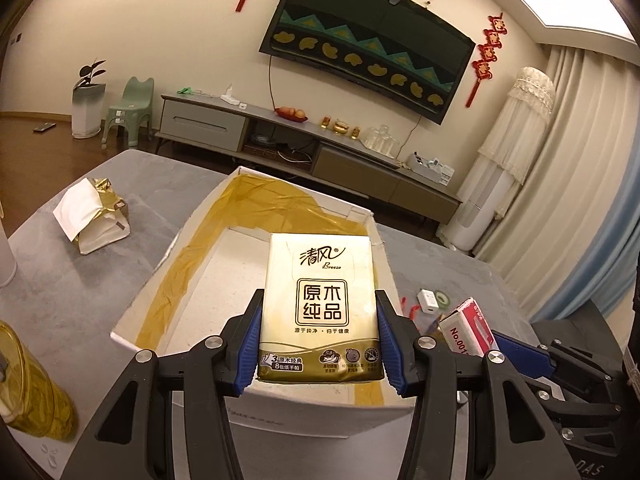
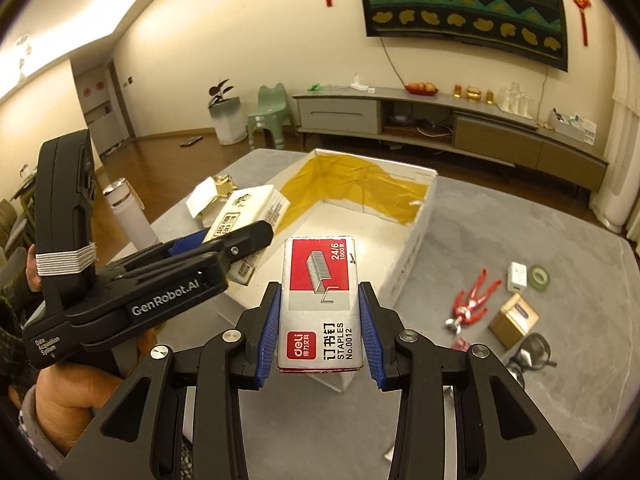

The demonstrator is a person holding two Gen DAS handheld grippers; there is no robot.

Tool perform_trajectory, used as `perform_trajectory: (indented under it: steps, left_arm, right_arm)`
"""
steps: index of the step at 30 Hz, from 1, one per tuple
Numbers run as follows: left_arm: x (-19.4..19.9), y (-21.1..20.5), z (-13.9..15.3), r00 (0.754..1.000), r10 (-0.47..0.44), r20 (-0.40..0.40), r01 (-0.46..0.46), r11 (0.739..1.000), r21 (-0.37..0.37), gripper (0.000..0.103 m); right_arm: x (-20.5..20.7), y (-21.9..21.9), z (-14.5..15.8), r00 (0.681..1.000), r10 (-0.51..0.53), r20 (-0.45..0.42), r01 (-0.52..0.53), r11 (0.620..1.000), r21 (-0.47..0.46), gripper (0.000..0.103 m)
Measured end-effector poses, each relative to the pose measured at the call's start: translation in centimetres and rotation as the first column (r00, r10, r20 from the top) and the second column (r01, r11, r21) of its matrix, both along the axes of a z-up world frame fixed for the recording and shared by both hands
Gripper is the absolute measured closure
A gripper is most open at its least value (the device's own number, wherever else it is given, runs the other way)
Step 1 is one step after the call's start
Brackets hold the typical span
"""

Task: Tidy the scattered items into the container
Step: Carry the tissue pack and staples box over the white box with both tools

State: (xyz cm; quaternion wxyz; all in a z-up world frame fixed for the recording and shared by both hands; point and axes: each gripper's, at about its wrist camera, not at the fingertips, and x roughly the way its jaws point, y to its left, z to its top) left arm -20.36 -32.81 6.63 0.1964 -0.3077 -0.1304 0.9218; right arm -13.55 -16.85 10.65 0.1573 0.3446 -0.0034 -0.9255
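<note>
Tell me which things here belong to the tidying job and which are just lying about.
Job: tissue pack in left gripper; staples box in right gripper; white box; red figure; white adapter; tape roll.

Lying about: white bottle; green chair.

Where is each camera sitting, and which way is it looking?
Left wrist view: sits on the left gripper, looking along its fingers at the gold-and-white tissue pack held over the white cardboard box; only gripper fingers show.
Right wrist view: sits on the right gripper, looking at the red-and-grey staples box; the left gripper and a hand show.
Both share the box, the grey table and the far wall.
</note>
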Motion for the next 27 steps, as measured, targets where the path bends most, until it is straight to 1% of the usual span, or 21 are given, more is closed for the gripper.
perform_trajectory:
  steps: [4, 8, 14, 16, 19, 23, 27]
  left_arm:
    - [-1.3, 0.0, 0.5, 1.0, 0.007, -0.002, -0.007, 1.0, -0.018, 0.051]
    - [-3.0, -0.1, 1.2, 1.0, 0.012, 0.004, -0.012, 0.999, -0.031, 0.051]
    - [-6.8, -0.2, 1.9, 0.999, 0.013, 0.044, -0.013, 1.0, -0.004, 0.051]
    - [-8.3, 0.2, 2.0, 0.998, 0.014, 0.056, -0.014, 1.0, -0.006, 0.051]
    - [-10.4, 1.0, 1.8, 0.997, 0.005, 0.071, -0.003, 1.0, -0.015, 0.051]
    - [-12.8, 2.2, 1.5, 0.997, -0.002, 0.076, 0.006, 0.999, -0.052, 0.051]
    - [-14.7, 2.4, 0.0, 0.995, -0.004, 0.103, 0.01, 0.998, -0.059, 0.051]
  right_arm:
    - [-1.7, -0.4, 0.3, 1.0, 0.015, 0.013, -0.015, 1.0, 0.013, 0.063]
    - [-3.9, -0.3, 0.8, 0.999, 0.017, 0.04, -0.017, 1.0, 0.005, 0.063]
    - [-7.4, 0.4, 1.8, 0.997, 0.005, 0.078, -0.005, 1.0, 0.001, 0.063]
    - [-8.8, 0.7, 2.0, 0.996, 0.0, 0.094, 0.0, 1.0, 0.002, 0.063]
    - [-10.6, 1.0, 2.3, 0.993, -0.001, 0.116, 0.001, 1.0, 0.001, 0.063]
    - [-13.2, 1.0, 2.4, 0.991, -0.003, 0.133, -0.001, 1.0, 0.028, 0.063]
    - [-16.0, 0.5, 1.7, 0.988, 0.005, 0.157, -0.015, 0.998, 0.064, 0.063]
